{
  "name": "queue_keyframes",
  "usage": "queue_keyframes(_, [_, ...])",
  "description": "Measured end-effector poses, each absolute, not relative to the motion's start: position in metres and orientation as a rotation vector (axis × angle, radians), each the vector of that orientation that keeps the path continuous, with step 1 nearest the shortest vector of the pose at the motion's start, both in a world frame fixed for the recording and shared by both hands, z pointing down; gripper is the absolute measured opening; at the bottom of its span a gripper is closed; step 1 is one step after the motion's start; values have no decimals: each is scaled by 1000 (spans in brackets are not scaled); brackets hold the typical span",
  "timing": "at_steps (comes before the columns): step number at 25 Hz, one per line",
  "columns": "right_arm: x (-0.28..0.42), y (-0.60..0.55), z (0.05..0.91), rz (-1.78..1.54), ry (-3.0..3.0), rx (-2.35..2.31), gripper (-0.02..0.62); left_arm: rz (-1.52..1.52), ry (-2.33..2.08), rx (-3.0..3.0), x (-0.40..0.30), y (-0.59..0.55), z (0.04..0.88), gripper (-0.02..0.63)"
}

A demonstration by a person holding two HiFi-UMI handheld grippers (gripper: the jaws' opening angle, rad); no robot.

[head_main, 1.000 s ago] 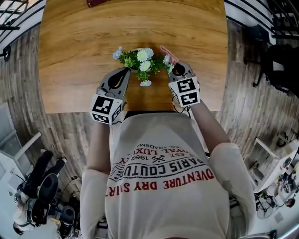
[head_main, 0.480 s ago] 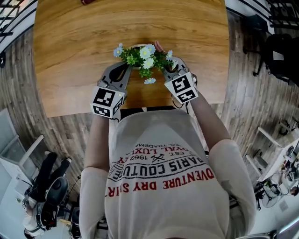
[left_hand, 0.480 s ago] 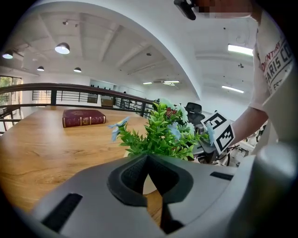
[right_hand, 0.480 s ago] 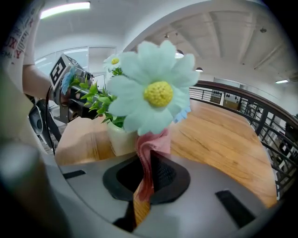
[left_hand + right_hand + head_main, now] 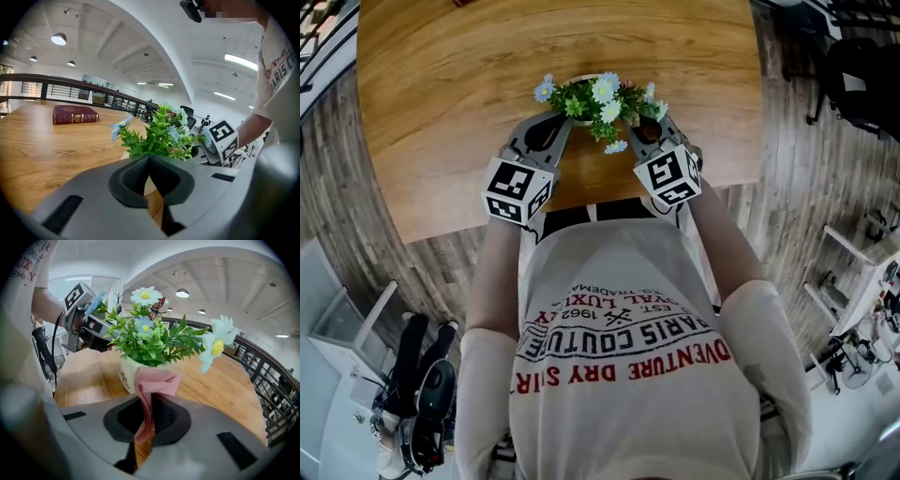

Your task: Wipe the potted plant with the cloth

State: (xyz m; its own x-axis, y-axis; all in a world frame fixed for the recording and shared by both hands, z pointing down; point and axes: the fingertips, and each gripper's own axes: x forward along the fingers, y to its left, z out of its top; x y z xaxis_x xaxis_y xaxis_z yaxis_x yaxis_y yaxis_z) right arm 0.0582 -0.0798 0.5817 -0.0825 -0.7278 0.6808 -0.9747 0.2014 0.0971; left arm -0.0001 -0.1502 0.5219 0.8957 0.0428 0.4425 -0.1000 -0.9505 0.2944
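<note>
The potted plant (image 5: 598,98), green leaves with white and pale blue daisies in a cream pot (image 5: 125,375), stands near the front edge of the wooden table (image 5: 441,94). My right gripper (image 5: 642,127) is at its right side, shut on a pink cloth (image 5: 153,384) whose folded top lies against the pot wall under the leaves. My left gripper (image 5: 561,127) is at the plant's left side, shut with nothing in it. In the left gripper view its tips (image 5: 149,161) sit just short of the pot (image 5: 123,155) and the foliage (image 5: 159,136).
A dark red book (image 5: 75,114) lies far back on the table. The table's front edge (image 5: 581,202) runs just under both grippers, against the person's body. A black railing (image 5: 262,376) stands beyond the table, and dark chairs (image 5: 862,84) at the right.
My right gripper has moved left, in towards the plant, carrying the cloth from the plant's right side to under its leaves. The left gripper has stayed beside the plant.
</note>
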Motion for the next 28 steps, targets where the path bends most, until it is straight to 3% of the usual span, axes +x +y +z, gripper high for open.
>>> queue_keyframes(28, [-31, -117, 559, 672, -1904, 1830, 38, 569, 234, 2743, -3, -149, 517, 14])
